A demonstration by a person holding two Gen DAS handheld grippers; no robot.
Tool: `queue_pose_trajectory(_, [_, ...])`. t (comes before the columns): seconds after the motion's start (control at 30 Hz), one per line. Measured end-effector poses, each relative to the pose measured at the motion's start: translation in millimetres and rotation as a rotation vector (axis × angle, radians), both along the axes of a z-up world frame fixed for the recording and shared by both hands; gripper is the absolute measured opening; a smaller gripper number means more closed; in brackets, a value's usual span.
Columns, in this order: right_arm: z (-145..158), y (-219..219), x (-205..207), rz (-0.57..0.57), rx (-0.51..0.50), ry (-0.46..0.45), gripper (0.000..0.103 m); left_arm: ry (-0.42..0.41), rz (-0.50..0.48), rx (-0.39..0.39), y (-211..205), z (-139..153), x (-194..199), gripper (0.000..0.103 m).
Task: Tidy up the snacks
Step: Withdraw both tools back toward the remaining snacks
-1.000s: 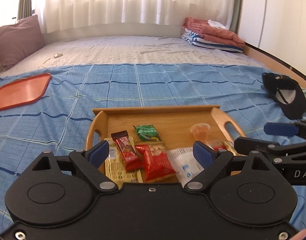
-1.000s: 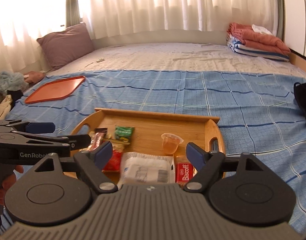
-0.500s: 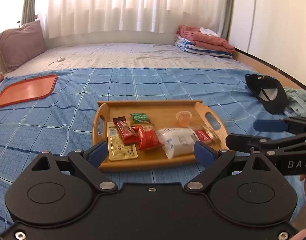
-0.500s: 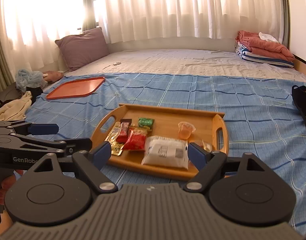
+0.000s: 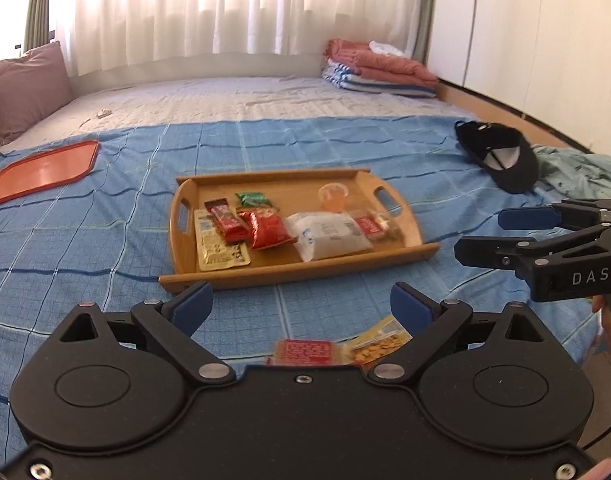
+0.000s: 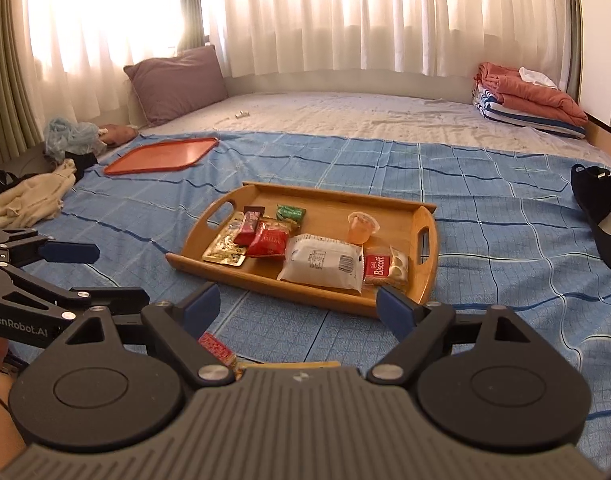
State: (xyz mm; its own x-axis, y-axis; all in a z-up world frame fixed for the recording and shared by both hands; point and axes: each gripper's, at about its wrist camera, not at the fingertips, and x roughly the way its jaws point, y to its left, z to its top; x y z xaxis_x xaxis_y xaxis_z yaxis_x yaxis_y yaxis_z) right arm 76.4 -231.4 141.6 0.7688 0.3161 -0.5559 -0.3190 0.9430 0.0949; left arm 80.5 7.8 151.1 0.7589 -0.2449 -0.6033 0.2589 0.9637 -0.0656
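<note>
Hovering short of the wooden tray (image 5: 401,254), left gripper (image 5: 301,306) is opening empty, right gripper (image 6: 295,306) released; next grabbing loose packets (image 5: 305,352) off the bed (image 5: 105,240).

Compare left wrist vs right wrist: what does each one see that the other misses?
Left wrist only: the crumpled teal garment beside the black cap, and the yellow snack packet lying on the bedspread near the camera.

Right wrist only: the cream cloth and the bluish bundle at the bed's left edge.

Both: the wooden tray of snacks, the orange tray, the purple pillow, the folded blankets, and both tongs wide apart and empty, the left tongs opening.
</note>
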Motion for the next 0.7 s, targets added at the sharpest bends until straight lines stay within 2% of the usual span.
queue_pose_trajectory(0.2, [26.9,-8.5,-17.2,-0.001,0.012,-0.057,0.092,-0.034,0.005,-0.001,0.5,31.2,-14.4,0.096])
queue_pose_trajectory(0.37, [42.8,-15.6,-32.7,-0.009,0.04,-0.092,0.092,-0.036,0.019,-0.009,-0.2,44.8,-35.2,0.096])
queue_pose_trajectory(0.53, [45.1,-20.0,-48.1,0.0,0.059,-0.102,0.092,-0.028,0.036,-0.018,-1.8,43.5,-56.1,0.097])
queue_pose_trajectory(0.7, [34.4,-23.2,-59.2,-0.004,0.059,-0.102,0.093,-0.041,0.063,-0.019,-3.9,25.0,-73.3,0.097])
